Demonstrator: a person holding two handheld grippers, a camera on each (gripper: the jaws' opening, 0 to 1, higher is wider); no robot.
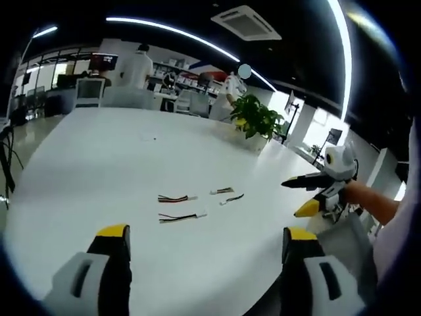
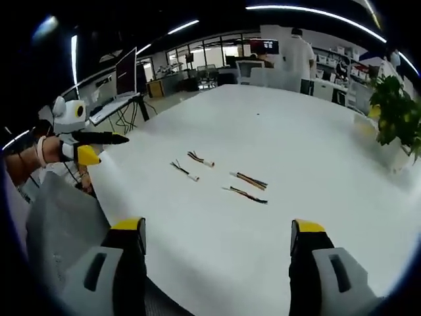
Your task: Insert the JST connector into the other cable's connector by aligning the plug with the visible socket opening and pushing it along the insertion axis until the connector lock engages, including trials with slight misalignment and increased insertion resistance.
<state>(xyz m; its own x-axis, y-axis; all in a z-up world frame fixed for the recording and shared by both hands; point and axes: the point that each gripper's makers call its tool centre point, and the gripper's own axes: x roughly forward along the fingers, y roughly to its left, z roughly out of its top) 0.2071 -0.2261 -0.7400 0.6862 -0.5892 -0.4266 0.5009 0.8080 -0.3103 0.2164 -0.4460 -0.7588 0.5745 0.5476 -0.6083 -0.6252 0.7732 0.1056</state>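
A: So, how do the two grippers stand?

B: Both are spread wide and carry nothing. In the left gripper view, the left gripper (image 1: 205,240) has its yellow-tipped jaws far apart over the white table (image 1: 99,164). In the right gripper view, the right gripper (image 2: 218,237) is just as wide, also above the table.

A: And the cables?

B: Four short cables lie on the table ahead of the jaws, none touched by either gripper. From the left gripper, the nearest is the cable with a white connector (image 1: 181,216), straight ahead between the jaw lines. Just beyond it lies a second cable (image 1: 176,198). Further ahead and to the right are a short white-plug cable (image 1: 222,191) and a thin dark cable (image 1: 233,197), close beside each other.

A: From the right gripper?

B: The same four lie ahead, roughly between its jaws, in two pairs.

A: Can each gripper see the other?

B: Yes. The right gripper appears at the right edge of the left gripper view, held off the table's edge by a hand (image 1: 368,197), jaws apart. The left gripper appears at the left edge of the right gripper view, also open. A potted plant (image 1: 255,117) stands far ahead on the table.
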